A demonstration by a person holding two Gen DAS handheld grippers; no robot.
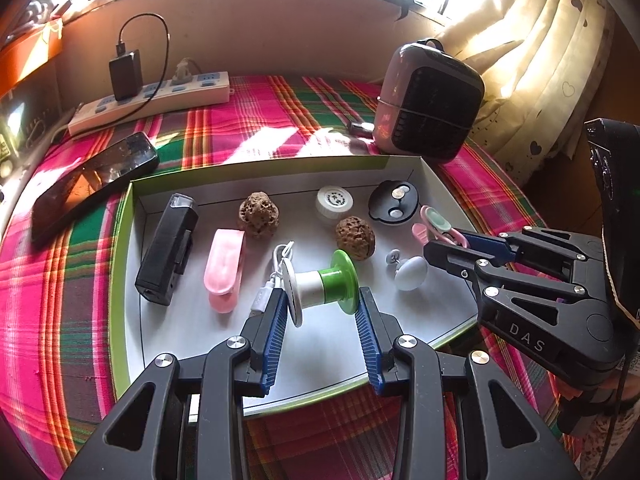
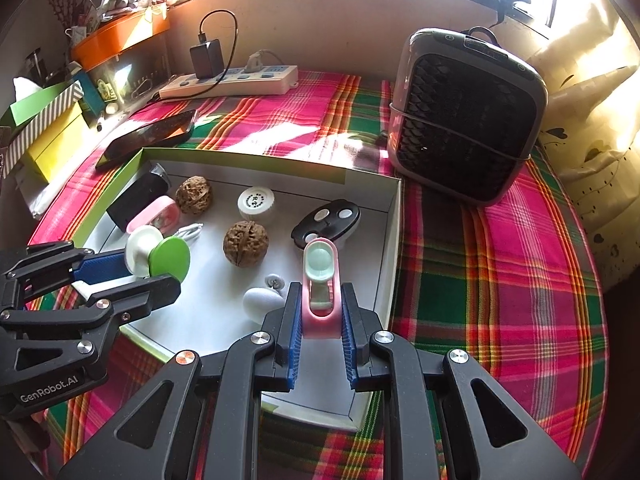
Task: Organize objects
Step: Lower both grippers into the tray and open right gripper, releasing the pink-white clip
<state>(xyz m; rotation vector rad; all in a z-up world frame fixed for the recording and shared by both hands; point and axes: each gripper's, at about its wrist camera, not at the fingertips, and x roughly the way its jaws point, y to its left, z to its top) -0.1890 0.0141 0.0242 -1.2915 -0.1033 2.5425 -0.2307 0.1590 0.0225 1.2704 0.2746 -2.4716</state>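
spool (image 1: 324, 282) clamped, left gripper (image 1: 323, 309) "GenRobot.AI" | pink clip (image 2: 320, 300) clamped, right gripper (image 2: 321, 314) "DAS"

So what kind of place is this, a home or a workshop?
Probably a home, a table by a window: plaid tablecloth, heart-print curtain, and a power strip charging by the wall.

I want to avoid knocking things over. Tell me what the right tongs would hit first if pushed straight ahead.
The right tongs are shut on the pink clip. Its tip would lead, probably meeting the black three-button remote just ahead, or the box floor before it, since the tongs tilt downward. Depth is unclear.
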